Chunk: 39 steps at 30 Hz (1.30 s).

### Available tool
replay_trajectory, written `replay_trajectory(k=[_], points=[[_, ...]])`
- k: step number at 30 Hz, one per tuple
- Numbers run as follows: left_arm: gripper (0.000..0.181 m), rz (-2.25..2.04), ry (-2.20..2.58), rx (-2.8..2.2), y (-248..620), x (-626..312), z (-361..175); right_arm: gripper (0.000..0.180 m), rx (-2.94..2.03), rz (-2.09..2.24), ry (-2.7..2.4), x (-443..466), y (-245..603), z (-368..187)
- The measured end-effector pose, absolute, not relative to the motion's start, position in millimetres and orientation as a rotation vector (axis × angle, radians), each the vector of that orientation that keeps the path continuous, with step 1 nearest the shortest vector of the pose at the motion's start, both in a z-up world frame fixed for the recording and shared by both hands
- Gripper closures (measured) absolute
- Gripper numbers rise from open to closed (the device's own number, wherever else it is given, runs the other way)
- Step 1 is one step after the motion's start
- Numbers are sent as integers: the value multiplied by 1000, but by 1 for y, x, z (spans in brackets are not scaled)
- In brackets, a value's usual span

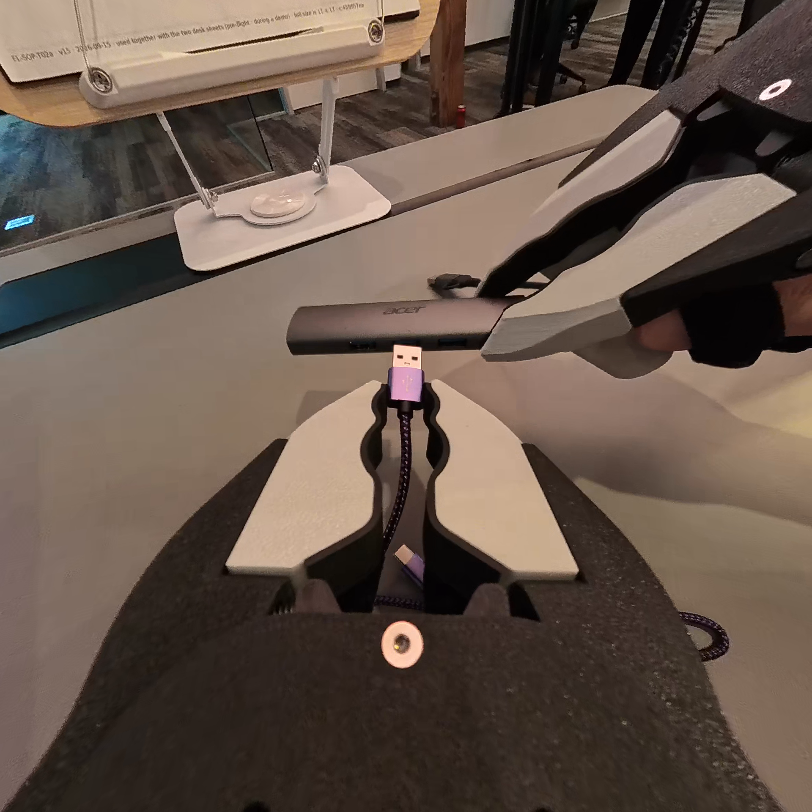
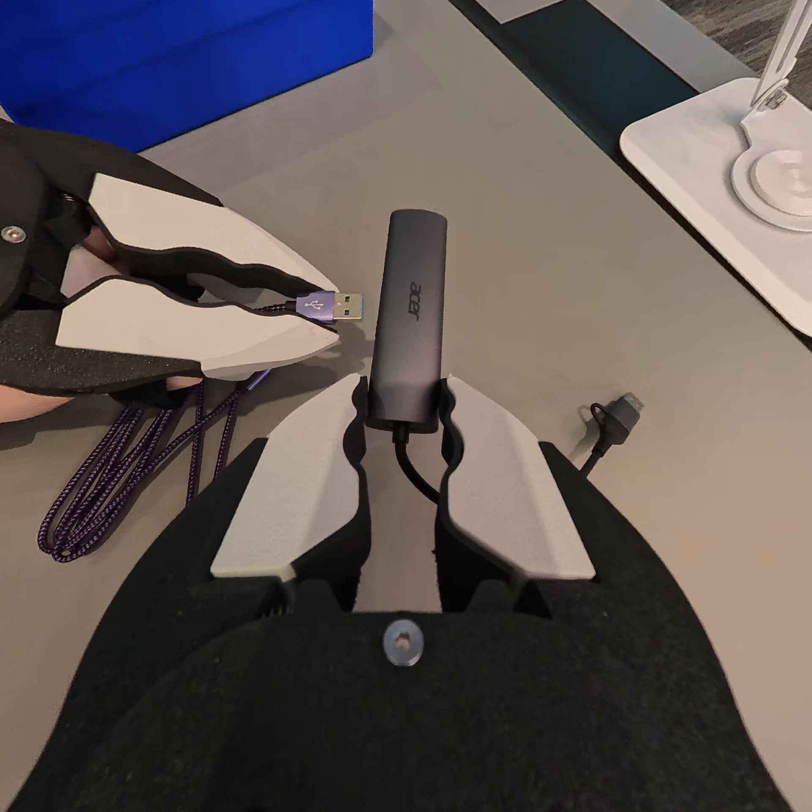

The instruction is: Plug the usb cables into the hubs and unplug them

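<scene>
My left gripper (image 1: pixel 405 389) is shut on the purple USB plug (image 1: pixel 406 381) of a braided purple cable (image 1: pixel 397 487). The metal tip points at the middle port of the dark grey hub (image 1: pixel 391 323), a small gap short of it. My right gripper (image 2: pixel 403 395) is shut on the cable end of the hub (image 2: pixel 411 307), which lies on the grey table (image 2: pixel 549 307). In the right wrist view the left gripper (image 2: pixel 327 316) comes in from the left with the plug (image 2: pixel 329 305) just beside the hub's side. The right gripper (image 1: pixel 505 323) shows at right in the left wrist view.
The purple cable lies coiled (image 2: pixel 132 474) on the table at left. The hub's own black lead and plug (image 2: pixel 619 413) lie at right. A white stand base (image 1: pixel 281 215) sits at the table's far edge. A blue box (image 2: pixel 184 61) stands at back left. The left gripper's tips are roughly 5 centimeters from the right gripper's.
</scene>
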<state>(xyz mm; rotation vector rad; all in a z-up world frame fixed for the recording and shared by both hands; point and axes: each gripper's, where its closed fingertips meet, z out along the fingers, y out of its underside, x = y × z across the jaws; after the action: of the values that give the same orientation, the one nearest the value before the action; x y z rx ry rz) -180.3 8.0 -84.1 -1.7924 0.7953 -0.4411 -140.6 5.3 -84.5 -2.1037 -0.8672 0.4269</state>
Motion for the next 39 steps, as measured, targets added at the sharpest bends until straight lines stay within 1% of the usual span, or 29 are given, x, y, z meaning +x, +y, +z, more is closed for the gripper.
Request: replay_trajectory(k=[18,29,39], points=[[165,-463,764,-1803,10,-183,-84,149,-2070,410,-866,-148,2,-80],[165,-606,716,-1838,9,-184,-82,149,-1980,338,-968,-150,3,-76],[165,-555,738,-1850,10,-185,-85,149,-1993,393,-957,-152,2,-79]])
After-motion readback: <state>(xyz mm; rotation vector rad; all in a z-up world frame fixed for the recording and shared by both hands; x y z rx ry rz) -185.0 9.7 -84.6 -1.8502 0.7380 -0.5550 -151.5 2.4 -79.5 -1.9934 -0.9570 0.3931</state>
